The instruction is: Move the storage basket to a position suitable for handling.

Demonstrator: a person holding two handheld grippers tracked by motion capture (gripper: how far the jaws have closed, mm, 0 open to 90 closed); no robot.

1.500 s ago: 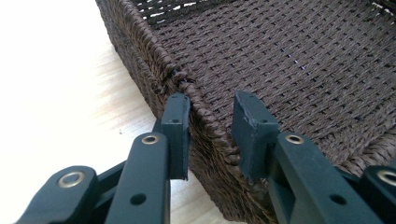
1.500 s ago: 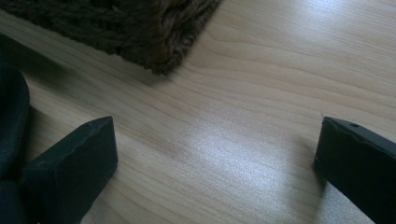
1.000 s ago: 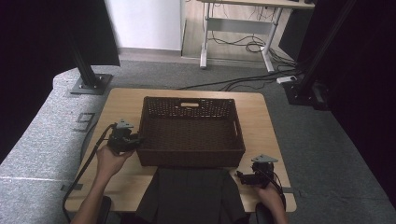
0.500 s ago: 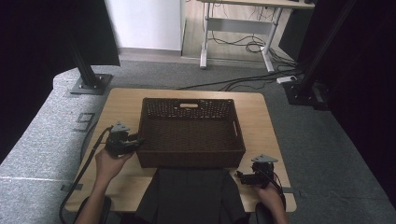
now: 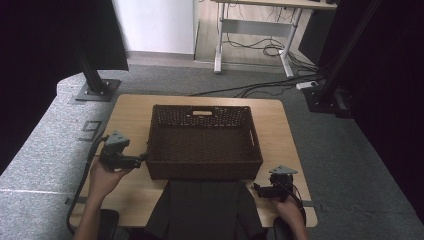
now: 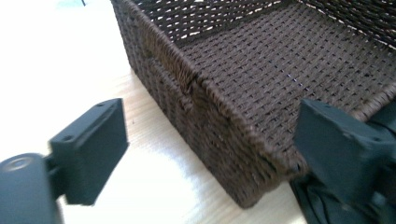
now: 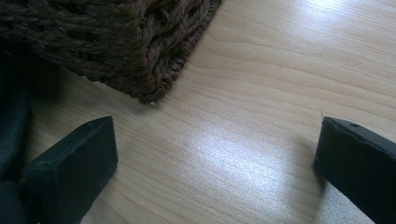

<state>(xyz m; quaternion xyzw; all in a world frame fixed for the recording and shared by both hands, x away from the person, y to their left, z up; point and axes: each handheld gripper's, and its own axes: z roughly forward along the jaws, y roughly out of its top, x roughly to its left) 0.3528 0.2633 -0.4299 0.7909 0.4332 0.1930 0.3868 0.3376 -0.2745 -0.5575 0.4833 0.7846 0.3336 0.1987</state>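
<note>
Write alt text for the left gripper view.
The left claw, its jaws wide apart and just opened, faces the near left corner of a dark brown woven basket with nothing gripped. The basket looks empty and stands on a pale wooden table.

Both grippers are showing black bodies. The left gripper (image 5: 142, 159) and the right gripper (image 5: 256, 187) are each wearing a grey three-cornered plate on top, and a black cable is trailing from each. In the gripper views the jaws are appearing as blocky matte black pads with small screw holes. The person is wearing a dark garment (image 5: 202, 210); both forearms are showing bare.
</note>
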